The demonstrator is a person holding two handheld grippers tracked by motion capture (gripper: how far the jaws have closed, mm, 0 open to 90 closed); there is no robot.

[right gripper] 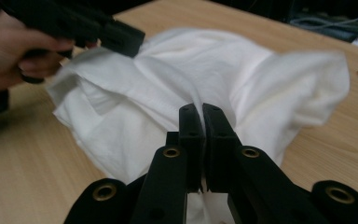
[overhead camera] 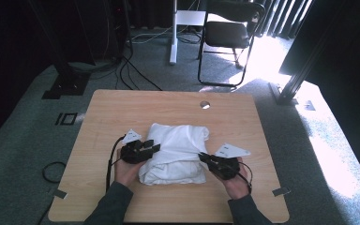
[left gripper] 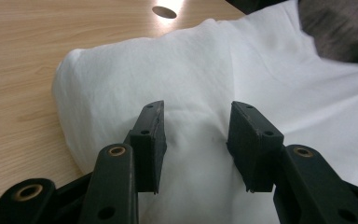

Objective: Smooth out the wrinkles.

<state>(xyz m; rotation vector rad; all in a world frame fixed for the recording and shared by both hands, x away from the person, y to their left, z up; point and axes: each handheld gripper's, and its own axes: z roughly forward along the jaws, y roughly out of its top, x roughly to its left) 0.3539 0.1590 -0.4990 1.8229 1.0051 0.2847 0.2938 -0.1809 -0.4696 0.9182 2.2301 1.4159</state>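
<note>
The white cloth [overhead camera: 176, 152] lies in the middle of the wooden table [overhead camera: 103, 117], already gathered into a thick folded bundle, so the folding seems well advanced; the edges are not yet neat. At the left side, the left claw [overhead camera: 151, 147] rests over the cloth with its jaws apart, holding nothing; at the right side, the right claw [overhead camera: 205, 157] has its jaws pressed together on a fold of the cloth. I judge that one more fold, or some smoothing, is left.
</note>
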